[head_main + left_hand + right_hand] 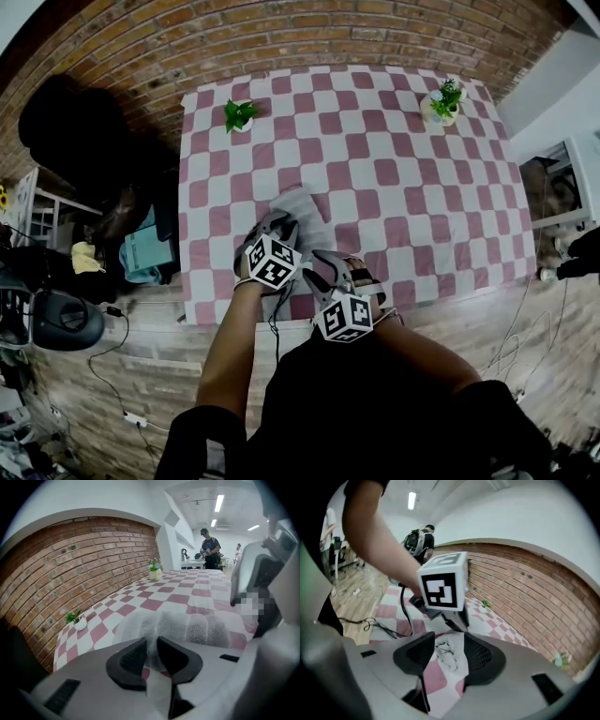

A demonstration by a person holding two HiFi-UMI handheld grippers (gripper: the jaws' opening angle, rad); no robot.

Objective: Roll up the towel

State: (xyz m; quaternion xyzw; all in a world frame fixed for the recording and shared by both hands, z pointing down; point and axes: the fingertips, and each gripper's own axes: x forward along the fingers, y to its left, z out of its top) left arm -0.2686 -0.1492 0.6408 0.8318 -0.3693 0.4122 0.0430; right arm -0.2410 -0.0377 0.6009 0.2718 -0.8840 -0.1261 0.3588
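Note:
A white-grey towel [305, 211] lies part rolled on the pink-and-white checked table [422, 187], near its front edge. My left gripper [279, 228] reaches onto the towel's near end. In the left gripper view its jaws [152, 641] pinch a raised fold of the towel [187, 627]. My right gripper [324, 274] sits just right of the left one, low over the front edge. In the right gripper view it [448, 637] stands open; the towel's bunched end [446, 654] shows in the gap, clear of both pads. The left gripper's marker cube [443, 585] hangs right ahead of it.
Two small potted plants [240, 114] [444, 101] stand at the table's far corners. A brick wall runs behind the table. A dark chair and bags [70, 131] crowd the left side, with cables on the wooden floor [131, 412]. A person [210, 548] stands far off.

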